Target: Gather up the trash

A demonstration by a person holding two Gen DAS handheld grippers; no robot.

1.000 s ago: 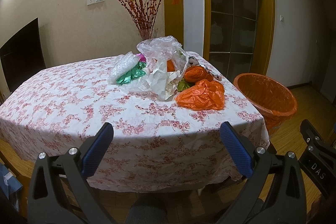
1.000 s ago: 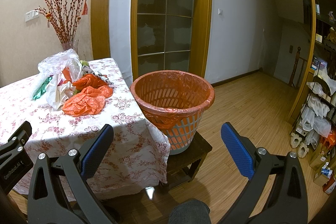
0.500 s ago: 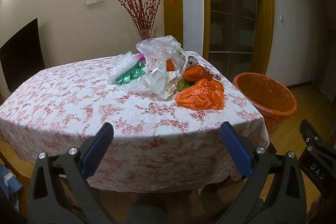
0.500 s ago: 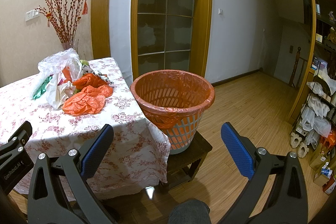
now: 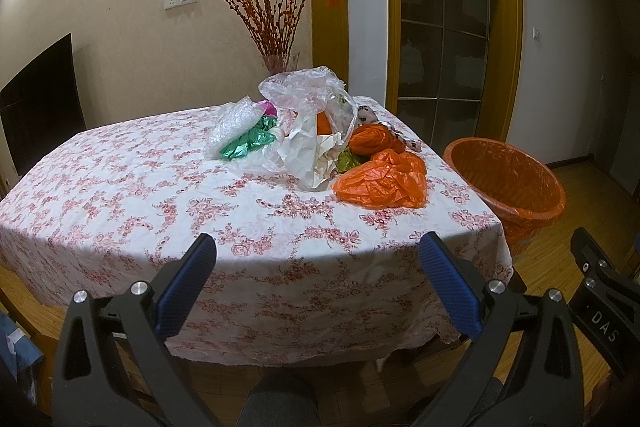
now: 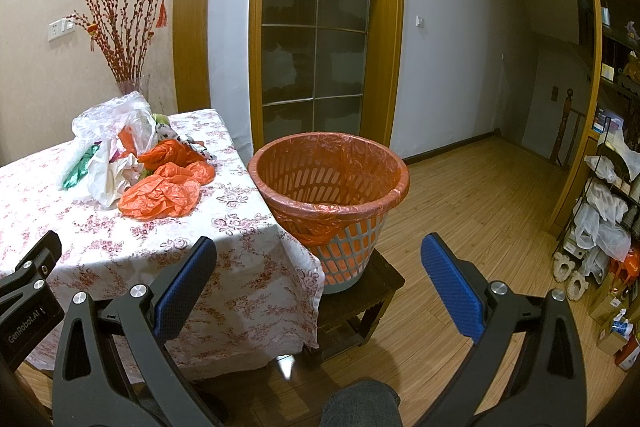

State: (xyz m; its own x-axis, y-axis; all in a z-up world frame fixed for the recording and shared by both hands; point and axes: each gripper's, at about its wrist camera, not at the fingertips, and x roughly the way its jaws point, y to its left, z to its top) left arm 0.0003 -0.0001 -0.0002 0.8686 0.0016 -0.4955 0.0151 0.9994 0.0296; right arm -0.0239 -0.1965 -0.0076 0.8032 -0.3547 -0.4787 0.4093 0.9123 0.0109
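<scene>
A heap of trash lies at the far right of the floral table (image 5: pixel 120 195): a crumpled orange bag (image 5: pixel 384 181), a clear plastic bag (image 5: pixel 308 95), white paper (image 5: pixel 310 151), green foil (image 5: pixel 248 141) and bubble wrap (image 5: pixel 234 121). The orange-lined bin (image 6: pixel 332 187) stands on a low stool (image 6: pixel 360 291) right of the table, with nothing visible inside it. My left gripper (image 5: pixel 318 259) is open, short of the table's near edge. My right gripper (image 6: pixel 318 259) is open, empty, before the bin. The orange bag (image 6: pixel 160 197) also shows in the right wrist view.
A glass vase of red branches (image 5: pixel 276 23) stands behind the heap. A glass-paned door (image 6: pixel 316 39) is beyond the bin. Wooden floor (image 6: pixel 480 211) stretches right to a cluttered shelf rack (image 6: pixel 608 195). A person's knee (image 6: pixel 360 403) shows at the bottom.
Both views have barely shifted; the left gripper has edged slightly closer to the table. Both grippers stay open and empty.
</scene>
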